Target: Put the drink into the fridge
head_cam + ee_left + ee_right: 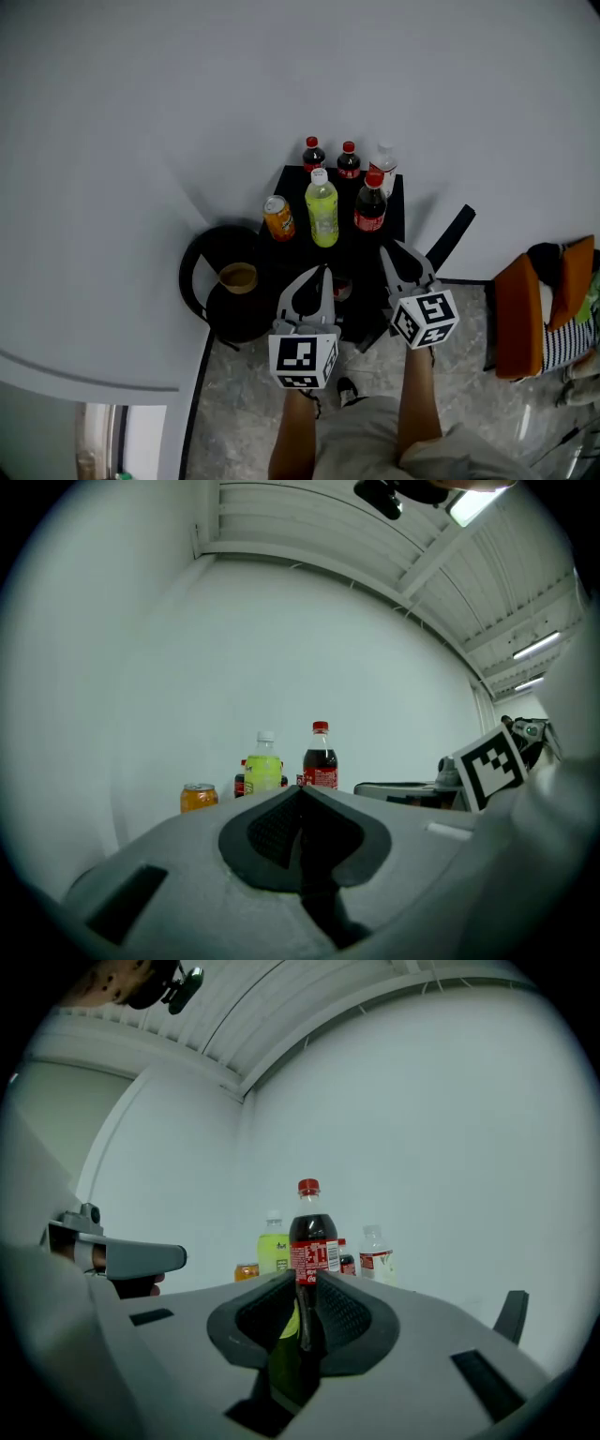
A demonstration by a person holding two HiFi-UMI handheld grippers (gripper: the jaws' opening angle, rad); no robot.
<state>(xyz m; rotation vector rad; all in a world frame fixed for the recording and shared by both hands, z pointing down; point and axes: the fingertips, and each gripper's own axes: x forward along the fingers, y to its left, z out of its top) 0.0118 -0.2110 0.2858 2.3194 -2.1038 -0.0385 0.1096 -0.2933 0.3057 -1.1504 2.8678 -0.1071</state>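
Left tongs (300, 791): clenched, pads meeting, nothing between them. They point level toward the drinks.
Right tongs (305, 1283): clenched and empty. The large cola bottle (313, 1239) stands straight ahead of the tips, clear of them.
Drinks: all of them stand upright on the black table (292, 187), none yet lifted. The front row holds the orange can (278, 217), the yellow-green bottle (322, 211) and the large cola bottle. Two small cola bottles (312, 153) and a clear bottle (382, 164) stand behind.
Fridge: in no view. You will have to locate it before carrying.
Risk, closed approach: if you advance with the jaws together, the tips will likely push the large cola bottle backward instead of straddling it. Open the jaws before you close the gap.
Risk, neighbours: the yellow-green bottle stands just beside the large cola bottle, and the clear bottle is close behind it. An outer jaw swung wide may tip one, and a falling bottle could take the back row with it.
Risk, grip: a round, smooth bottle is prone to twist or slide in the pads if taken off-centre or near the cap. Clamp the body squarely.
Risk, idle tongs: keep the left tongs clear of the can, which is light and would probably roll off the table edge.
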